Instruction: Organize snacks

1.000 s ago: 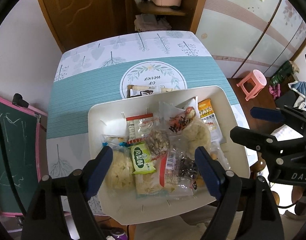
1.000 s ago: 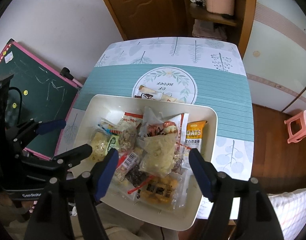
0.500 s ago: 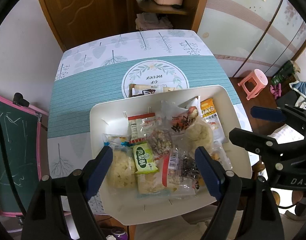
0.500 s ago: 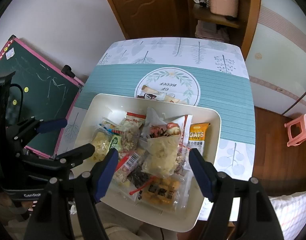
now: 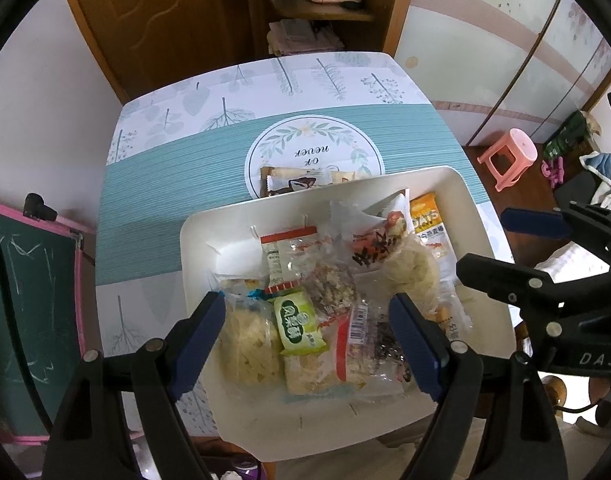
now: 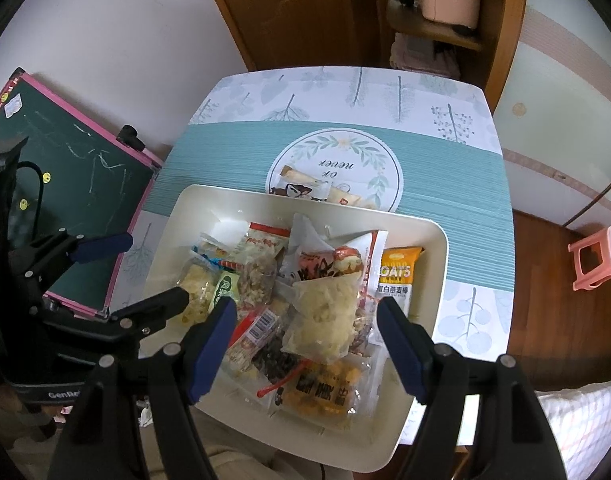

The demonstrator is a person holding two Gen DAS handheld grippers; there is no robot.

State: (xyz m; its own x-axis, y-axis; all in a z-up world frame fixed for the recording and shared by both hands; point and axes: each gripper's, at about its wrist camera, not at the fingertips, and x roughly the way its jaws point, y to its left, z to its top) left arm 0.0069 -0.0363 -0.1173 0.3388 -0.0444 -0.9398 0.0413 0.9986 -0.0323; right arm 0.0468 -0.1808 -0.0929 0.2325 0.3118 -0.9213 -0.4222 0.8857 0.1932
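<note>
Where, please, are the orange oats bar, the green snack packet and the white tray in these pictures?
orange oats bar (image 6: 397,278): right wrist view, on its printed front.
green snack packet (image 5: 299,322): left wrist view, middle of its label.
white tray (image 5: 471,216): left wrist view, on its right wall.

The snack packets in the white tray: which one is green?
The small green packet with a round white logo, near the tray's left side, between the pale puffed-snack bag and the red-edged barcode packet. No other packet is green.

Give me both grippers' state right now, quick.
Left gripper: open, holding nothing, above the snack packets in the white tray.
Right gripper: open, holding nothing, above the same tray.
</note>
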